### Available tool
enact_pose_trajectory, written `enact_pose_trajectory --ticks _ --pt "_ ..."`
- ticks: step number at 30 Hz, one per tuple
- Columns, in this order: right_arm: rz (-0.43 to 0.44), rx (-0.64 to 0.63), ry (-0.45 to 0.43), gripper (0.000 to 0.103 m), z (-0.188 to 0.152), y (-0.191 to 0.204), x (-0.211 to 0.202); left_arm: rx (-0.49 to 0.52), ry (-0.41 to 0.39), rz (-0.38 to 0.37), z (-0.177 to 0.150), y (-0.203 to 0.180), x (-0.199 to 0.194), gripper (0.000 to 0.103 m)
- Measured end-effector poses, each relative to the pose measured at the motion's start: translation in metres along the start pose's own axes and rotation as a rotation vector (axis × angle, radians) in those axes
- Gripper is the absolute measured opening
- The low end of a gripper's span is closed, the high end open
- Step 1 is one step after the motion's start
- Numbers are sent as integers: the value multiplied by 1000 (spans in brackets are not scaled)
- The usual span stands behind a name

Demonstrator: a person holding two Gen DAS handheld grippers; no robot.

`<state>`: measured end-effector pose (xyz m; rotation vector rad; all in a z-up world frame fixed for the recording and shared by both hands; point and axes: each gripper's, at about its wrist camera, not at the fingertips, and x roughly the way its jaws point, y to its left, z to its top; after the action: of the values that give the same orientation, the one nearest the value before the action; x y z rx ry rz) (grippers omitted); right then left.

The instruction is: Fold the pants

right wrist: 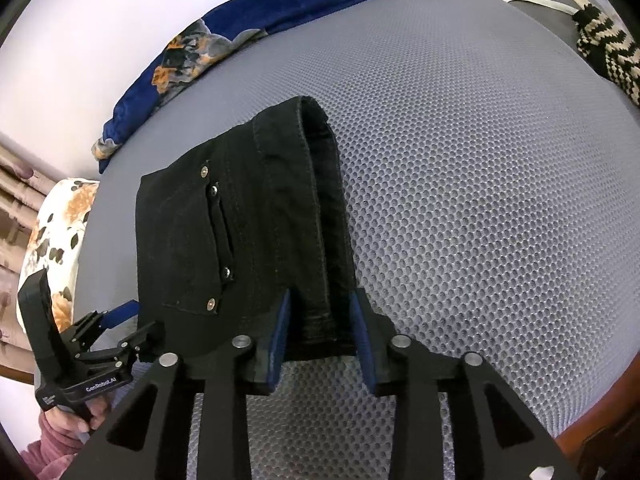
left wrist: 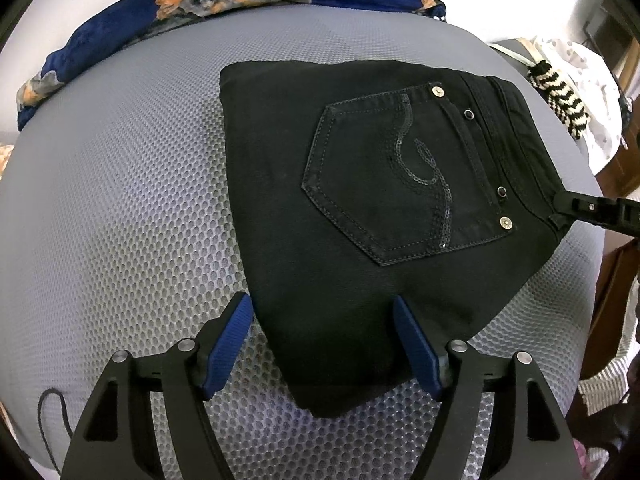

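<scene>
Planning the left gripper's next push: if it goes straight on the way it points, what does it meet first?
The folded black pants: their near corner already lies between the open fingers of the left gripper, apparently just ahead.
</scene>
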<state>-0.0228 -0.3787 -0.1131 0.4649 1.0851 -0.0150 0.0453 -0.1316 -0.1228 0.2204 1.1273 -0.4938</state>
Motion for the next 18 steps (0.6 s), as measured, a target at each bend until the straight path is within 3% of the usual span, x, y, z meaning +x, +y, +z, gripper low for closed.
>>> enact_pose_trajectory --ticks 12,18 --pt "2 -69 49 53 16 3 5 18 -3 12 5 -2 -3 73" --pt "72 -77 44 60 24 0 4 -32 -15 -74 11 13 -8 73"
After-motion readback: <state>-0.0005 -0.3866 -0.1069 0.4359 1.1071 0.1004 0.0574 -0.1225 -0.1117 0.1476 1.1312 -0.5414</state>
